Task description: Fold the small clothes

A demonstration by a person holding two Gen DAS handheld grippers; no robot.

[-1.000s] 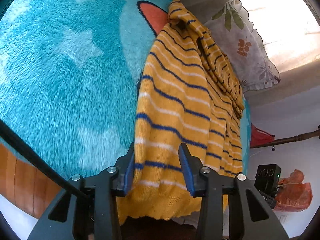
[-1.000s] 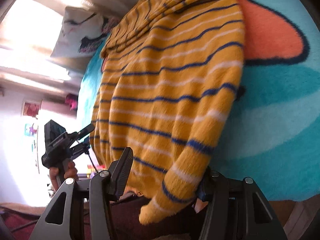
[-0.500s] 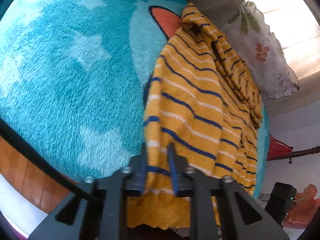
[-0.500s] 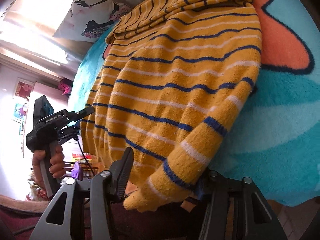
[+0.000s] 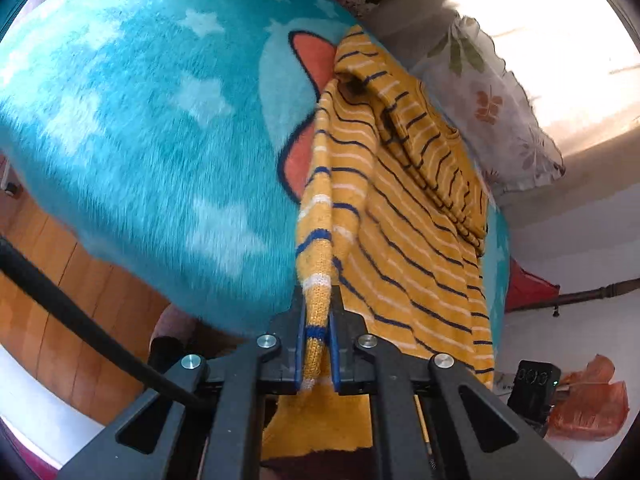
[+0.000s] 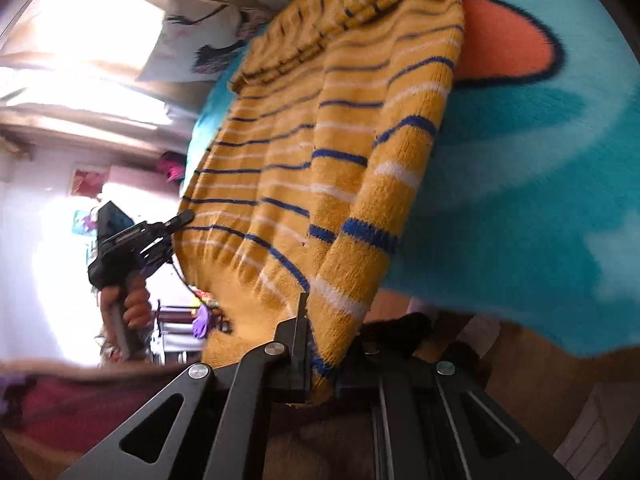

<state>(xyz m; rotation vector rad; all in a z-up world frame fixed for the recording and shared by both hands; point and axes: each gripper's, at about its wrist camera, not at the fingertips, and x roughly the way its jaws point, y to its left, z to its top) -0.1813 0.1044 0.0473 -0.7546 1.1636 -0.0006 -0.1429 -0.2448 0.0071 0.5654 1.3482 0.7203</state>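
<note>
L fingers (image 5: 316,344) clamped on sweater (image 5: 404,216) hem, yellow knit w/ blue+white stripes

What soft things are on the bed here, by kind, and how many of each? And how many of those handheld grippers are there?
Striped sweater: 1
Fluffy blue blanket: 1
Pillows: 2, a leaf-print pillow and a picture-print pillow
Grippers: 2, the left gripper and the right gripper, each shut on the sweater's near edge
Total: 6
</note>
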